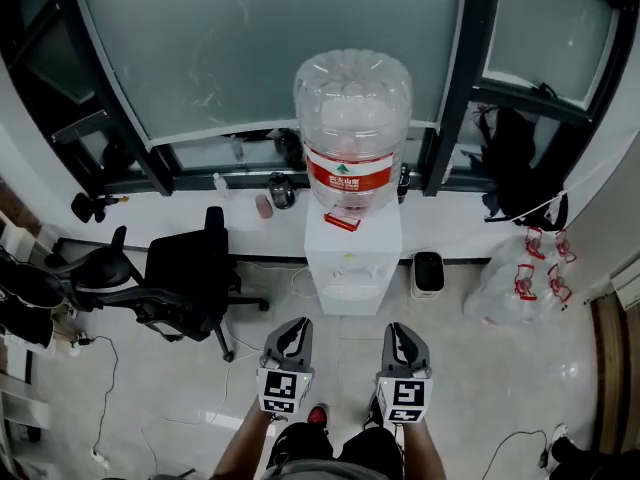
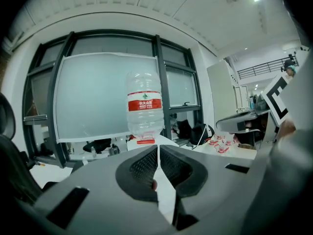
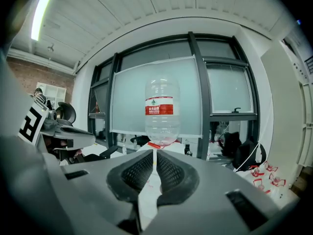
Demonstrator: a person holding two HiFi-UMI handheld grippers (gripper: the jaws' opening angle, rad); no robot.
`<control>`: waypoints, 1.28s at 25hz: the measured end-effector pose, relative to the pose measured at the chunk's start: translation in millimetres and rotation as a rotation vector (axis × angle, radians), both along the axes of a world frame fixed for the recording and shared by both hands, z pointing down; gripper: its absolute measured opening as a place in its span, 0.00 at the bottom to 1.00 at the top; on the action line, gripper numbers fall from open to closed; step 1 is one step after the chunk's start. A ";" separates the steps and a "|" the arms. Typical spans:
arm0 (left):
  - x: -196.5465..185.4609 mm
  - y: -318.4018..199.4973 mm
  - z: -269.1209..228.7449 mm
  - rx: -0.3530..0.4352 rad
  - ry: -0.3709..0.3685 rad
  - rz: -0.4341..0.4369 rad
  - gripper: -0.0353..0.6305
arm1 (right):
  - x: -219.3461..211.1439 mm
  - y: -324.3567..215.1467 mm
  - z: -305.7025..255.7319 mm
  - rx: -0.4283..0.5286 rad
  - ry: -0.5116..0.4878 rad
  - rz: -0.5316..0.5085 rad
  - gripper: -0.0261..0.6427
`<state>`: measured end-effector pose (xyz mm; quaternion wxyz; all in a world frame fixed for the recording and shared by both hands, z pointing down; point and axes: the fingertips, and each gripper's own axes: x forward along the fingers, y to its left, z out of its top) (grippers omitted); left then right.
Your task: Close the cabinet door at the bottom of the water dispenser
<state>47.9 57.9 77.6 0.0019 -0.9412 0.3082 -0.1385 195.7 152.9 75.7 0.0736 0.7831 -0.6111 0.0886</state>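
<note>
the left gripper (image 2: 158,150) has its ribbed jaws pressed together with nothing between them, and the right gripper (image 3: 155,153) is the same, tips closed on nothing. in the head view the two are held side by side in front of the person's legs, apart from each other, each with its marker cube toward the body and its jaws pointing at the water dispenser (image 1: 352,258). the dispenser stands ahead of both grippers, touched by neither. its white body is against the low ledge (image 1: 200,213) under the frosted window (image 1: 270,48), and a big clear bottle (image 1: 352,108) with a red label sits upside down on top. from this steep angle the cabinet door at its bottom cannot be made out, so i cannot tell whether it is open or closed. both gripper views have the bottle centred above the jaw tips. a black office chair (image 1: 185,273) stands left of the dispenser, a small box (image 1: 428,273) just right of it, plastic bags (image 1: 520,273) with red print further right on the floor, and a dark bag (image 1: 515,163) by the window.
</note>
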 end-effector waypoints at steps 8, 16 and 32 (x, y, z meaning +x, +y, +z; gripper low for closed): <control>-19.8 2.0 -35.0 0.014 0.019 -0.030 0.11 | -2.4 11.5 -43.9 0.019 0.050 -0.006 0.08; -27.8 1.7 -46.2 0.022 0.025 -0.046 0.11 | 2.4 20.8 -56.9 0.051 0.054 0.008 0.08; -27.2 2.9 -50.6 0.020 0.036 -0.033 0.11 | -3.3 22.2 -58.3 0.056 0.071 0.004 0.08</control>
